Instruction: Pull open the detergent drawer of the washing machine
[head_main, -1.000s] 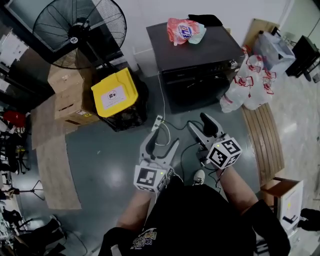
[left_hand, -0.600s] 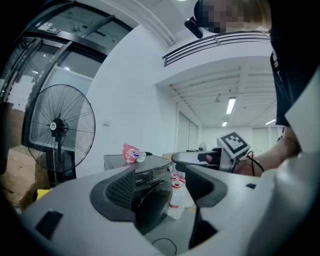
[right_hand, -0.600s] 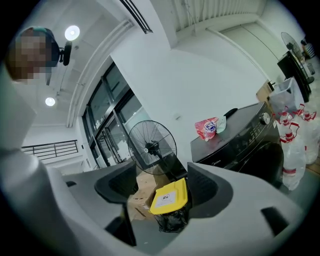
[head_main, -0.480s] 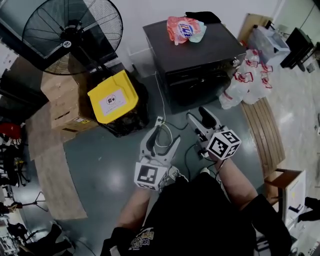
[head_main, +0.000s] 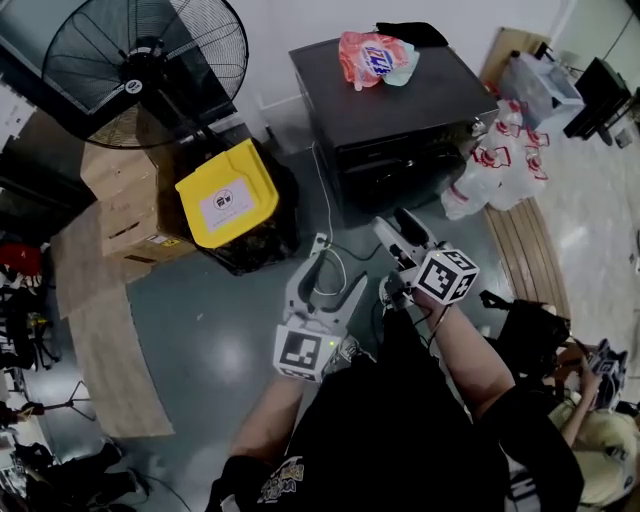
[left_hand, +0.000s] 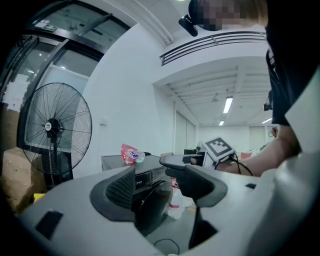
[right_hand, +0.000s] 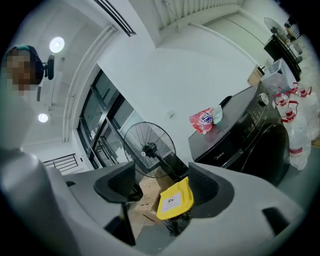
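Observation:
The dark washing machine (head_main: 390, 100) stands against the back wall with a red detergent pouch (head_main: 372, 55) on its top. Its front control strip (head_main: 400, 150) looks flush; I cannot make out the drawer on its own. My left gripper (head_main: 328, 272) hangs open over the floor in front of the machine, nothing between its fingers. My right gripper (head_main: 397, 224) is open too and points at the machine's front, a short way from it. In the left gripper view the machine (left_hand: 145, 175) shows between the open jaws (left_hand: 155, 185). In the right gripper view the machine (right_hand: 240, 135) lies to the right of the jaws (right_hand: 159, 185).
A bin with a yellow lid (head_main: 225, 190) and cardboard boxes (head_main: 125, 200) stand left of the machine, with a big floor fan (head_main: 145, 65) behind. White bags and bottles (head_main: 495, 170) and a wooden bench (head_main: 525, 260) sit to its right. A power strip with cable (head_main: 320, 243) lies on the floor.
Both grippers have moved nearer the washing machine, the right one more, and it has rolled a little. A seated person and a dark bag have come into view at the lower right.

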